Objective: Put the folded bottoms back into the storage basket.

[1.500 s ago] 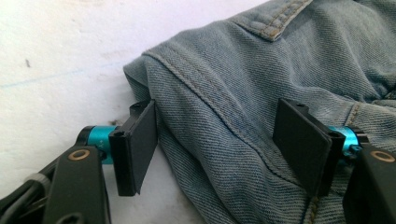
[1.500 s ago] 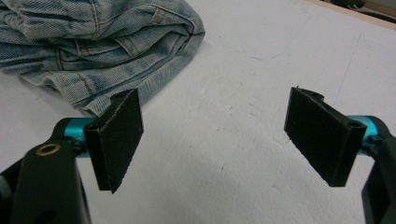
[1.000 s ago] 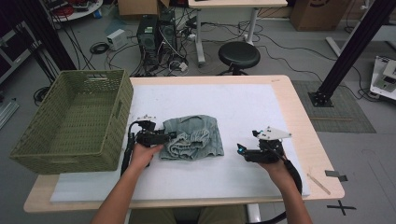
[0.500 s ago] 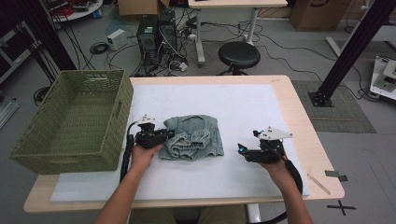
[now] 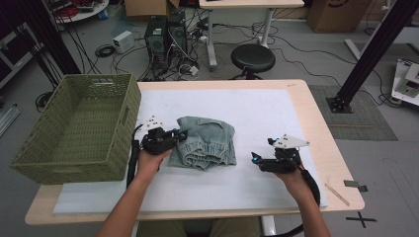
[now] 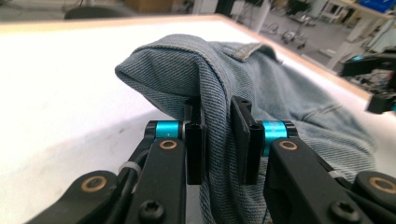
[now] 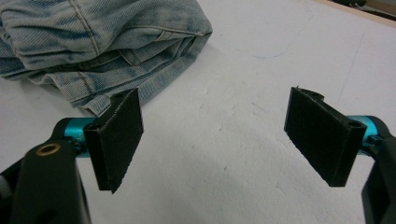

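White padding covers the table (image 5: 276,113) from above; folded denim shorts (image 5: 205,140) lie beside a green basket (image 5: 74,128). Left gripper (image 6: 218,140) pinches a denim fold; lift slowly, keeping layers together. Right gripper (image 7: 215,135) gapes apart, ready to support.

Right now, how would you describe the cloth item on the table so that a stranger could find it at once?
Start from the white mat on the wooden table, right of the green woven basket. Near its middle lies a folded pair of light blue denim shorts. It is the only fabric there, and the left gripper pinches its edge.
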`<state>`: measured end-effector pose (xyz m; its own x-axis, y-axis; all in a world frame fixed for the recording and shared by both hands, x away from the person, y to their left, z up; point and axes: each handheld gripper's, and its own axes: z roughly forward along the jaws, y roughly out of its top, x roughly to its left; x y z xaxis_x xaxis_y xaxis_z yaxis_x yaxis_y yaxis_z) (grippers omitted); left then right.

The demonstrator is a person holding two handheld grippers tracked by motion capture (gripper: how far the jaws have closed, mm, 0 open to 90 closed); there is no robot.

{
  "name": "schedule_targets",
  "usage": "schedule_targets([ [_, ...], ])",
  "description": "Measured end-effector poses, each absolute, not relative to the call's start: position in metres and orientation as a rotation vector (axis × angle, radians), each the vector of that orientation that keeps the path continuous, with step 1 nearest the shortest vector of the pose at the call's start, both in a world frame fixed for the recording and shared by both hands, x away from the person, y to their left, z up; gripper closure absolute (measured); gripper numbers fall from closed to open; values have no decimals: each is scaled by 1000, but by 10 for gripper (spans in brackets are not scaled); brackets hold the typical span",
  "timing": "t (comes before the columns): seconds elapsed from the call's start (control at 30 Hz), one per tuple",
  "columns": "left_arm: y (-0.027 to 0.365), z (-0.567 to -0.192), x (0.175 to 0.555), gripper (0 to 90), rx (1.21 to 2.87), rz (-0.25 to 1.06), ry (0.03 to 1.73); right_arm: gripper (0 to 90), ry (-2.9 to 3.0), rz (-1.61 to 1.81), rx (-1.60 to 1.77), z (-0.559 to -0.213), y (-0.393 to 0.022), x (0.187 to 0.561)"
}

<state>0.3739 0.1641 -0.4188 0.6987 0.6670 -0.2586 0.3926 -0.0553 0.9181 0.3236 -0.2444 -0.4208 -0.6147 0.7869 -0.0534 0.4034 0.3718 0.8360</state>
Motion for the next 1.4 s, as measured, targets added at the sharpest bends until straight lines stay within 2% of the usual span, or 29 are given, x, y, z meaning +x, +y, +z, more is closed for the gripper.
schedule_targets([
  [0.4, 163, -406, 367, 795, 1650, 288, 784, 204, 2183, 1150, 1035, -421, -247, 324],
  [0.57, 164, -410, 373, 792, 1653, 221, 852, 204, 2185, 1150, 1033, -421, -246, 323],
  [0.63, 167, -415, 375, 746, 1684, 210, 904, 204, 2186, 1151, 1033, -421, -246, 324],
  [0.73, 168, -427, 379, 595, 1734, 192, 1004, 204, 2190, 1145, 1033, -421, -245, 324],
  [0.77, 170, -434, 381, 576, 1752, 201, 1050, 204, 2191, 1148, 1030, -421, -244, 324],
  [1.0, 179, -443, 385, 343, 1720, 257, 1196, 204, 2192, 1146, 1035, -422, -246, 324],
  [1.07, 182, -446, 387, 304, 1709, 224, 1236, 204, 2191, 1147, 1032, -422, -247, 324],
  [1.17, 181, -450, 389, 309, 1713, 150, 1255, 204, 2187, 1148, 1030, -421, -247, 324],
  [1.4, 179, -458, 393, 411, 1724, 20, 1218, 204, 2186, 1151, 1032, -420, -247, 323],
])
